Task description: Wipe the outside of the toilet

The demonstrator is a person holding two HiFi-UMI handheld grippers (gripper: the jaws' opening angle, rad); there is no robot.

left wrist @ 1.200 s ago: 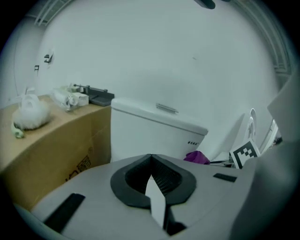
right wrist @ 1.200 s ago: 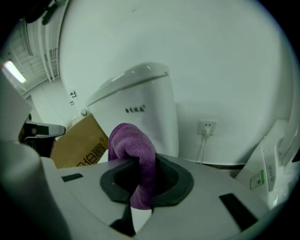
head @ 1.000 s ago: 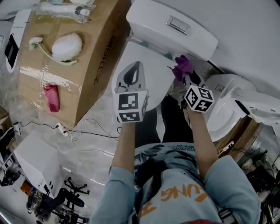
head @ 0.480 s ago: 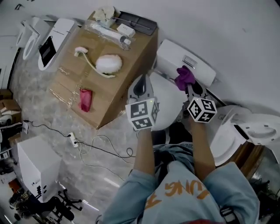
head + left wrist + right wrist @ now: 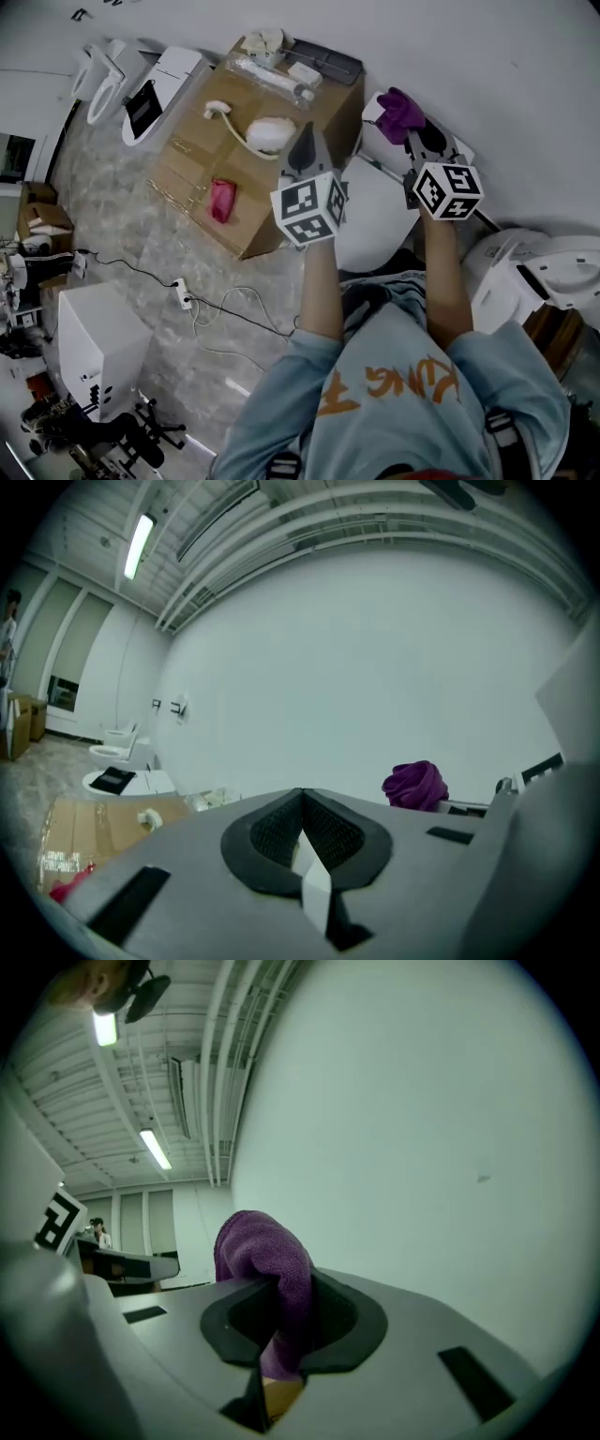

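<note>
A white toilet (image 5: 380,225) with its lid down stands against the wall, its tank mostly hidden behind my right gripper. My right gripper (image 5: 410,120) is shut on a bunched purple cloth (image 5: 399,110) and is held up in the air above the tank. In the right gripper view the purple cloth (image 5: 265,1269) bulges out of the closed jaws against the bare wall. My left gripper (image 5: 302,150) is shut with nothing in it, raised over the gap between toilet and box. The left gripper view shows the purple cloth (image 5: 415,784) off to the right.
A large cardboard box (image 5: 253,164) stands left of the toilet, carrying a white brush (image 5: 258,133), a pink item (image 5: 221,201) and a dark tray (image 5: 323,60). Another toilet (image 5: 530,272) stands at the right, more at the far left (image 5: 141,80). Cables (image 5: 202,305) cross the floor.
Both grippers have risen from near the toilet lid into the air, the cloth going up with the right one. The head view has pulled back and turned, showing more floor and wall.
</note>
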